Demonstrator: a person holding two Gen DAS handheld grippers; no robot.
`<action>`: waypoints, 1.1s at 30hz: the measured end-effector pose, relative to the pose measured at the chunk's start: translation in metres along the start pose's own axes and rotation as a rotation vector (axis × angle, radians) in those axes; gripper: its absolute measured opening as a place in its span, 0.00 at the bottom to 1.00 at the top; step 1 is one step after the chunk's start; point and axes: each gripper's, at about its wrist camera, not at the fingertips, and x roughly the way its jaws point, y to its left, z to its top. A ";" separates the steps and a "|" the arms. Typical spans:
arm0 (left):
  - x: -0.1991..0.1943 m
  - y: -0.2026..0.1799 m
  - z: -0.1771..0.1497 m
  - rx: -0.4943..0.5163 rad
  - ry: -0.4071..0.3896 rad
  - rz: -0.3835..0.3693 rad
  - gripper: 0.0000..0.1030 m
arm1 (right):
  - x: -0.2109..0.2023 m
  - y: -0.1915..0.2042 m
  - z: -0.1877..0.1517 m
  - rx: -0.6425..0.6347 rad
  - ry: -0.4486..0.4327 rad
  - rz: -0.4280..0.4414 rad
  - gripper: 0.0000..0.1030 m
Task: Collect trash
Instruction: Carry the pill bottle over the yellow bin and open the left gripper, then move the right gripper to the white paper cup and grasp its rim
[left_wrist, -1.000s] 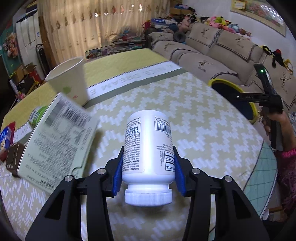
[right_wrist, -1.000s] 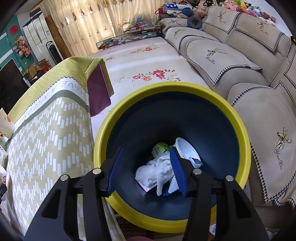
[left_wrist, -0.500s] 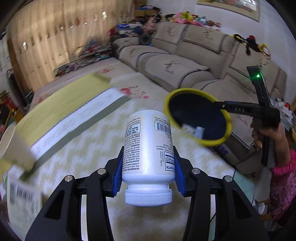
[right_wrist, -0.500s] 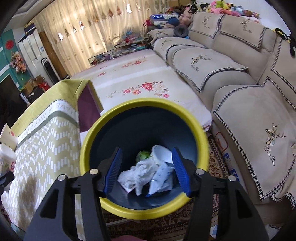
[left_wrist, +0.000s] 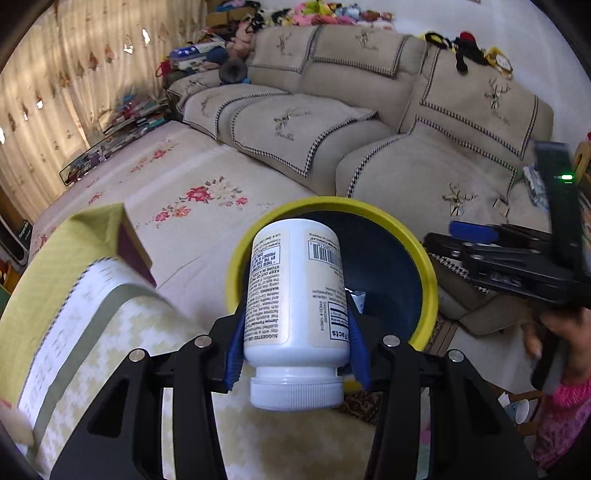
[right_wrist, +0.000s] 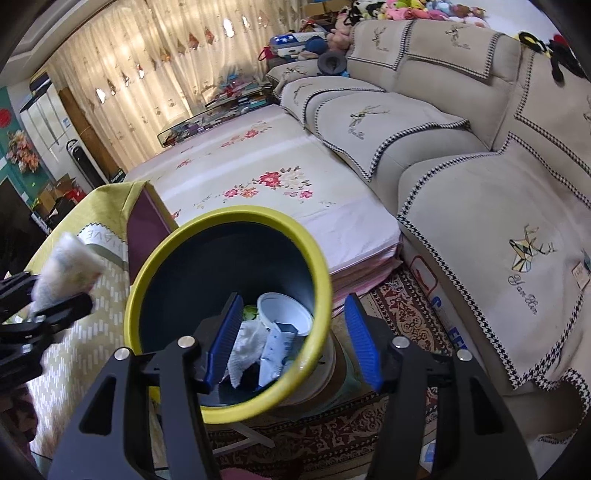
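My left gripper (left_wrist: 295, 332) is shut on a white pill bottle (left_wrist: 295, 295), cap toward the camera, held over the table edge near the yellow-rimmed dark bin (left_wrist: 391, 236). In the right wrist view the bottle (right_wrist: 68, 266) and left gripper show blurred at the left of the bin (right_wrist: 177, 273). My right gripper (right_wrist: 291, 339) is open and empty above the bin's near right rim. The bin holds crumpled paper (right_wrist: 247, 343), a white cup (right_wrist: 284, 314) and a carton. The right gripper also shows in the left wrist view (left_wrist: 480, 243), right of the bin.
A table with a yellow-green patterned cloth (left_wrist: 92, 332) lies left of the bin. A beige sofa (right_wrist: 480, 177) runs along the back and right. A floral mat (right_wrist: 266, 177) and a patterned rug (right_wrist: 406, 325) cover the floor around the bin.
My left gripper has carried the bottle right across the table to the bin. My right gripper has drawn back and right from over the bin and opened wider.
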 end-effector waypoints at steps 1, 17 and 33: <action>0.007 -0.004 0.004 0.002 0.007 0.004 0.45 | 0.000 -0.004 -0.001 0.011 0.000 -0.001 0.54; -0.093 0.019 -0.023 -0.128 -0.243 0.089 0.95 | 0.001 0.030 -0.012 -0.052 0.019 0.040 0.57; -0.270 0.117 -0.226 -0.475 -0.344 0.371 0.95 | -0.014 0.177 -0.037 -0.299 0.032 0.153 0.58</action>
